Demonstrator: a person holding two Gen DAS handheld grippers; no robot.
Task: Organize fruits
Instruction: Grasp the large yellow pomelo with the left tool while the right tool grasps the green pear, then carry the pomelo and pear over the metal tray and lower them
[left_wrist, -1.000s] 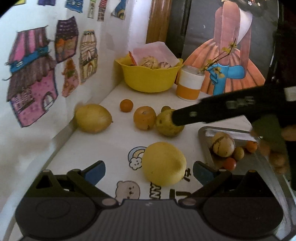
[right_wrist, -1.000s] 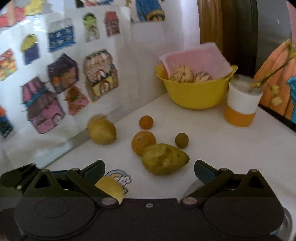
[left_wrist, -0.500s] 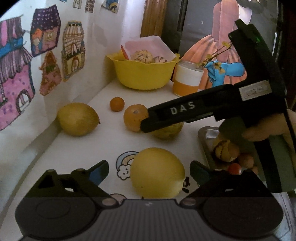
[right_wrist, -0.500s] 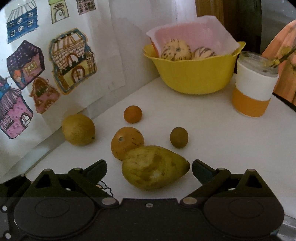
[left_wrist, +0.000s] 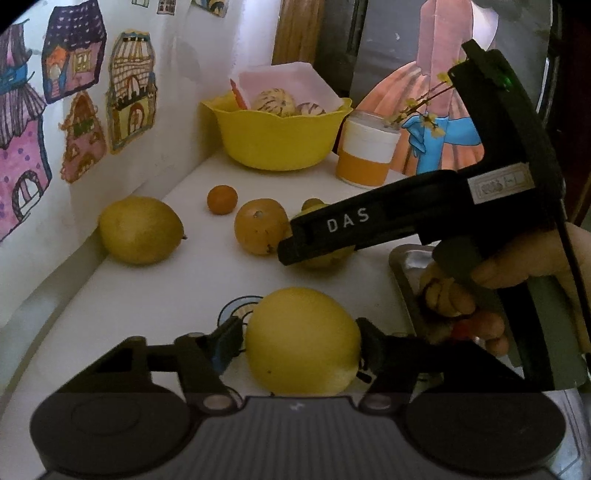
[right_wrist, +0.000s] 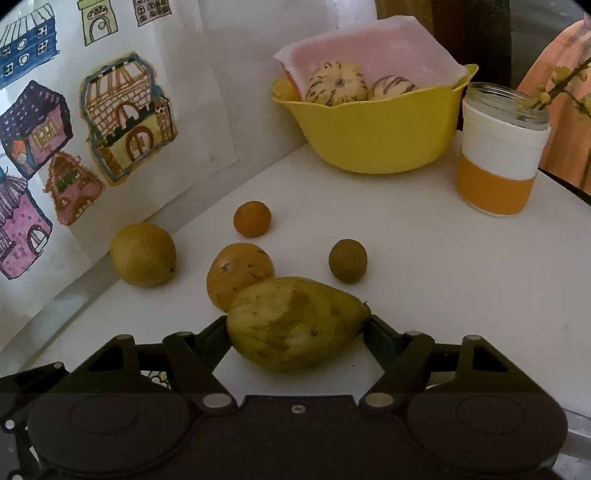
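Note:
My left gripper (left_wrist: 301, 345) is shut on a large round yellow citrus (left_wrist: 303, 339) that rests on the white table (left_wrist: 155, 295); its fingers press both sides. In the right wrist view, my right gripper (right_wrist: 297, 334) is shut on a green-yellow pear (right_wrist: 295, 325) lying on its side, one finger at each end. The left wrist view shows the right gripper (left_wrist: 295, 251) from the side, held by a hand (left_wrist: 524, 266), covering most of the pear (left_wrist: 321, 260).
Loose on the table are a lemon (right_wrist: 143, 254), an orange (right_wrist: 236, 271), a small orange (right_wrist: 252, 218) and a small green fruit (right_wrist: 347, 260). Behind stand a yellow bowl (right_wrist: 373, 133) with striped fruits and a jar (right_wrist: 498, 158). A metal tray (left_wrist: 400, 266) holds small fruits at right.
Both grippers moved forward and down over their fruits. Their fingers, wide open earlier, have come in onto the citrus and the pear.

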